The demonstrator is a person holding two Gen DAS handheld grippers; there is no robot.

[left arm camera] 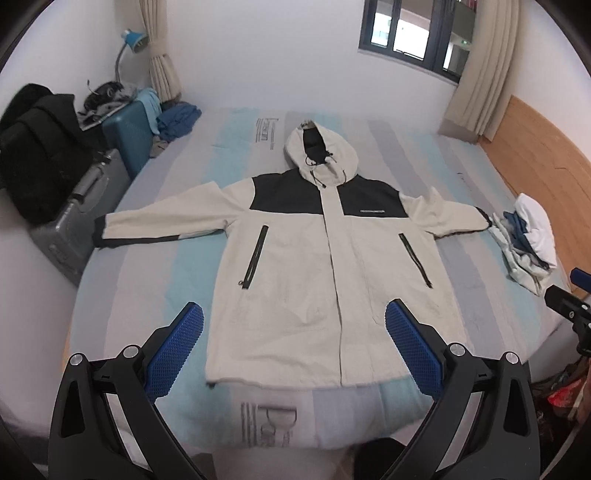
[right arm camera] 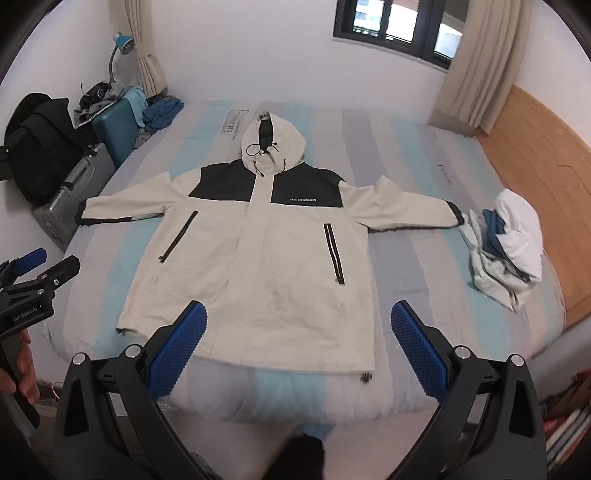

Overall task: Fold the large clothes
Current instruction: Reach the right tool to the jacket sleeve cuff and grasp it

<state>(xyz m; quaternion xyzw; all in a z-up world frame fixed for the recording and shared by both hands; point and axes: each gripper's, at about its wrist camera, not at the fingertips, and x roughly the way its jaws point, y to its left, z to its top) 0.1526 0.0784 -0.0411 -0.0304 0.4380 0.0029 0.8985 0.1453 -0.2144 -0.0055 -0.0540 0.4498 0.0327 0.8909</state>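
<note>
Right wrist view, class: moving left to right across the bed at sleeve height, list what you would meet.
Grey suitcase → jacket's black-cuffed sleeve → jacket body → its other sleeve → pile of folded clothes → wooden headboard.

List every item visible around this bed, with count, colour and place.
hooded jacket: 1, cream with black shoulders, spread flat mid-bed
bedsheet: 1, blue and grey stripes
clothes pile: 1, white and blue, bed's right edge
suitcases: 2, teal and silver, left of bed
black coat: 1, on the silver suitcase
desk lamp: 1, blue, far left corner
window: 1, dark frame
left tool: blue pads, open
right tool: blue pads, open
</note>
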